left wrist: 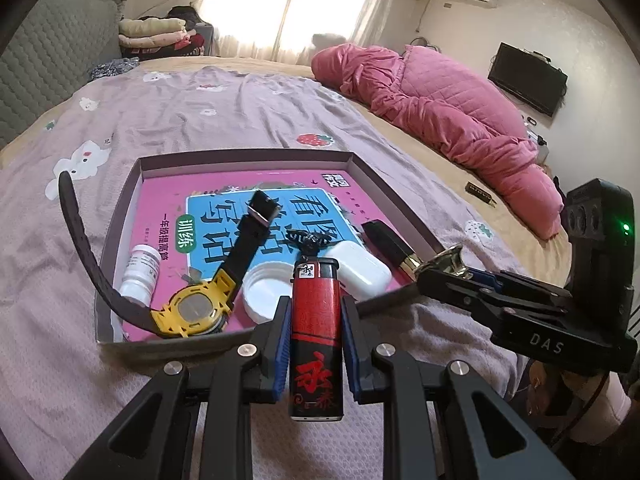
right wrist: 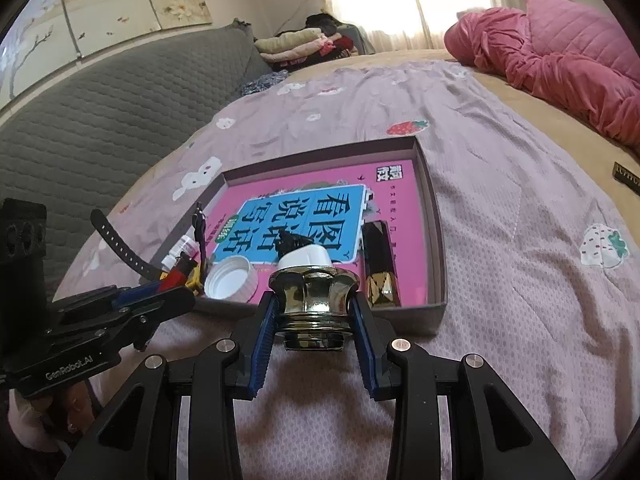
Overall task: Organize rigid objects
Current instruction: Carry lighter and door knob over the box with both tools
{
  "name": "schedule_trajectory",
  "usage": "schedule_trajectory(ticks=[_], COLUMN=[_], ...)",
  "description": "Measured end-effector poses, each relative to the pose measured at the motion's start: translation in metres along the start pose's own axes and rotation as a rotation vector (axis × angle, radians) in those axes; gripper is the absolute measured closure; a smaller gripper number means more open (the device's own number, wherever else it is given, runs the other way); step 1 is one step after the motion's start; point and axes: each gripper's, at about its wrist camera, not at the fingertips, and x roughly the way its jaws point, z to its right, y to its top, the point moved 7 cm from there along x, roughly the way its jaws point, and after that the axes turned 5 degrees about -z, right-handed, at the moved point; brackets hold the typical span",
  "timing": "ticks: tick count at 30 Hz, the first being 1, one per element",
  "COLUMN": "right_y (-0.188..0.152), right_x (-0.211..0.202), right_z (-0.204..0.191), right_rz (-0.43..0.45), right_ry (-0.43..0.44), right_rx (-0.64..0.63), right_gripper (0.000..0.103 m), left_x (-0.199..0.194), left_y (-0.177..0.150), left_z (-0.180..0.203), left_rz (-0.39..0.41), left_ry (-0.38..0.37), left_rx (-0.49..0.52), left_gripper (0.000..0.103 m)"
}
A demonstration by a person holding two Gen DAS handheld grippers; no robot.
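- Left gripper (left wrist: pixel 316 344): clamped on red-and-black lighter (left wrist: pixel 316 332), held upright above near wall of shallow box (left wrist: pixel 248 158) (presumably for sorting).
- Right gripper (right wrist: pixel 314 316): pads closed on gold flared cap (right wrist: pixel 314 290), just short of same wall.
- Inside box: yellow watch (left wrist: pixel 192 312), white lid (left wrist: pixel 266 290), pill bottle (left wrist: pixel 140 272), white case (left wrist: pixel 360 266), black-and-gold tube (left wrist: pixel 390 248), all resting on pink book.
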Motion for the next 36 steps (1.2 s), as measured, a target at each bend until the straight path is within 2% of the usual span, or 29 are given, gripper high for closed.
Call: schedule_trajectory(ticks=[15, 29, 36], right_y=[0.02, 0.021, 0.021], right_x=[0.017, 0.033, 0.038], right_z=[0.004, 0.003, 0.005], right_rz=[0.025, 0.009, 0.005], right_ry=[-0.005, -0.085, -0.098], right_rx=[-0.004, -0.055, -0.058], right_gripper=[0.065, 0.065, 0.065], left_x=[0.027, 0.046, 0.05], left_y=[0.015, 0.028, 0.032], left_z=[-0.014, -0.017, -0.019], left_rz=[-0.002, 0.0, -0.002], left_ry=[0.046, 0.08, 0.077], left_rx=[-0.046, -0.031, -0.042], left_gripper=[0.08, 0.08, 0.08])
